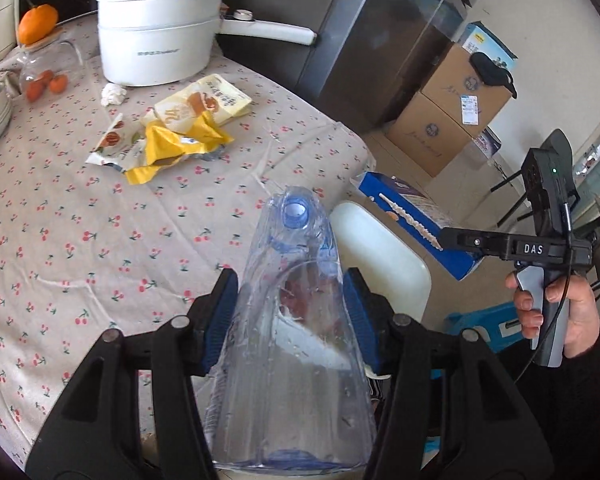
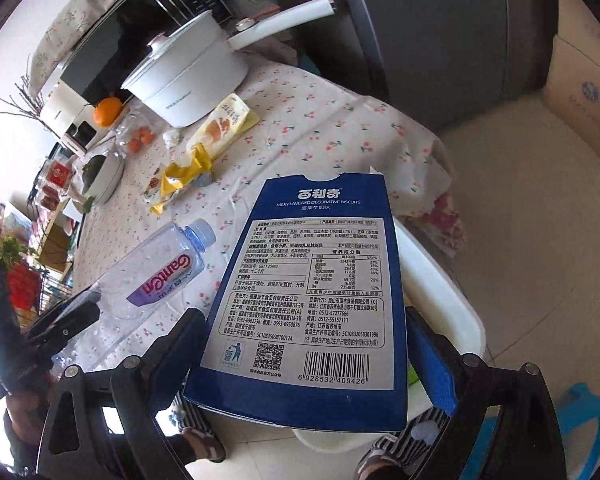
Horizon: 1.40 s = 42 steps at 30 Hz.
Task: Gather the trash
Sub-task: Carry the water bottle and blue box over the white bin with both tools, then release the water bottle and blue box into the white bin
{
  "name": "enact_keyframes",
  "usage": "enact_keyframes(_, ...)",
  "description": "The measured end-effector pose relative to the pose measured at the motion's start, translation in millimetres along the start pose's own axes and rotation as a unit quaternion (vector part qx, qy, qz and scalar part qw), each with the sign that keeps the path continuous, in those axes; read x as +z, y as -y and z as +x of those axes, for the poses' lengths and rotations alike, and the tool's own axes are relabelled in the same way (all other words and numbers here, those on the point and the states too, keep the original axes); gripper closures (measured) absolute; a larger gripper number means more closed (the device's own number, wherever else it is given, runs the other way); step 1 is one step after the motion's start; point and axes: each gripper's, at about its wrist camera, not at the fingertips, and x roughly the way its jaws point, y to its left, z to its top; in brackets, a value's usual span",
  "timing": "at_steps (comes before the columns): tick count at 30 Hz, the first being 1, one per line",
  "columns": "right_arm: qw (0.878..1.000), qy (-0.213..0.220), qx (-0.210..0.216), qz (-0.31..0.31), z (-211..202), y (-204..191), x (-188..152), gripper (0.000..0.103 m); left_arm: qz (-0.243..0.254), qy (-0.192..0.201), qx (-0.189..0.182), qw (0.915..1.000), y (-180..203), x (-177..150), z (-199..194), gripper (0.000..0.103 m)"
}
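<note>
A white pot (image 1: 156, 46) with a lid and a long handle sits on the table (image 1: 60, 240), which has a cloth with little cherries. Next to the pot is a glass jar (image 1: 46, 70) with small oranges in it and a big orange (image 1: 37, 24) on top. Brown boxes (image 1: 456, 108) are stacked by the wall. A white chair (image 2: 440, 292) stands beside the table.

One plastic bottle (image 1: 296, 320), one blue biscuit box (image 2: 312, 300), one white pot (image 1: 160, 36), two cardboard boxes (image 1: 456, 108), two claws (image 1: 290, 304)
</note>
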Motion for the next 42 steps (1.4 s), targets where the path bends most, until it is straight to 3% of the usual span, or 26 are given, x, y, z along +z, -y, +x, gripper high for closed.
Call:
enact_keyframes(8,0.999,-0.027,-0.021,0.039,7.9,41.6,-8.0,0.006,0.067,-0.062,-0.006,0.9958,54.6,-2.7,67.0,0.047)
enact_keyframes(13,0.997,-0.04,-0.036,0.047,15.0,52.5,-9.4,0.006,0.089,-0.09,0.009,0.9919,64.8,-8.4,104.9,0.046)
enact_keyframes(18,0.996,-0.048,-0.045,0.056,18.4,62.3,-10.2,0.006,0.098,-0.097,0.009,0.9904,64.6,-10.9,119.0,0.045)
enact_keyframes(21,0.996,-0.051,-0.05,0.057,20.3,65.0,-10.4,0.006,0.093,-0.094,0.002,0.9912,63.6,-8.2,113.7,0.043)
enact_keyframes(25,0.995,-0.055,-0.055,0.058,22.7,66.1,-10.6,0.006,0.076,-0.076,-0.003,0.9942,56.0,-2.1,88.7,0.032)
enact_keyframes(30,0.995,-0.065,-0.064,0.045,29.8,59.3,-11.4,0.005,0.056,-0.047,0.034,0.9967,33.8,1.0,54.9,0.022)
enact_keyframes(38,0.994,-0.082,-0.073,0.023,44.6,41.5,-11.9,0.005,0.013,-0.034,0.069,0.997,-6.9,-8.3,25.9,0.02)
enact_keyframes(42,0.991,-0.118,-0.062,0.012,58.7,30.2,-16.5,0.005,0.001,-0.032,0.086,0.9957,-21.4,-13.7,17.2,0.019)
